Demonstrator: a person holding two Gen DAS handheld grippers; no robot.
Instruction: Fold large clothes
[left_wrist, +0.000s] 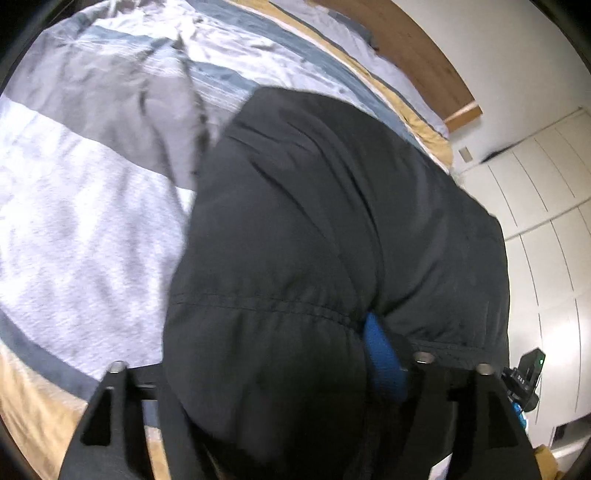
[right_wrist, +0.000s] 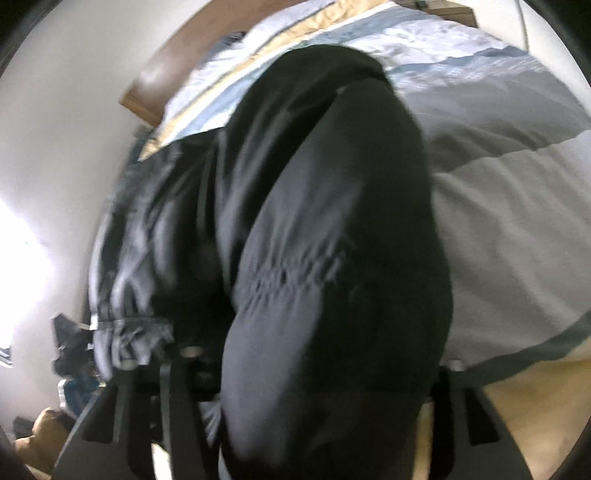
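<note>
A large black padded jacket (left_wrist: 332, 229) lies on the bed and bulges up toward both cameras; it also fills the right wrist view (right_wrist: 317, 229). My left gripper (left_wrist: 295, 387) is shut on the jacket's near edge, with a blue finger pad (left_wrist: 382, 354) showing beside the bunched fabric. My right gripper (right_wrist: 317, 387) is shut on another part of the same edge; its fingertips are hidden under the cloth. The other gripper (left_wrist: 526, 376) shows at the right edge of the left wrist view.
The bed has a striped quilt (left_wrist: 92, 206) in grey, white, blue and tan. A wooden headboard (left_wrist: 417, 48) stands at the far end. White wardrobe doors (left_wrist: 546, 206) are to the right. Clutter lies on the floor (right_wrist: 70, 369).
</note>
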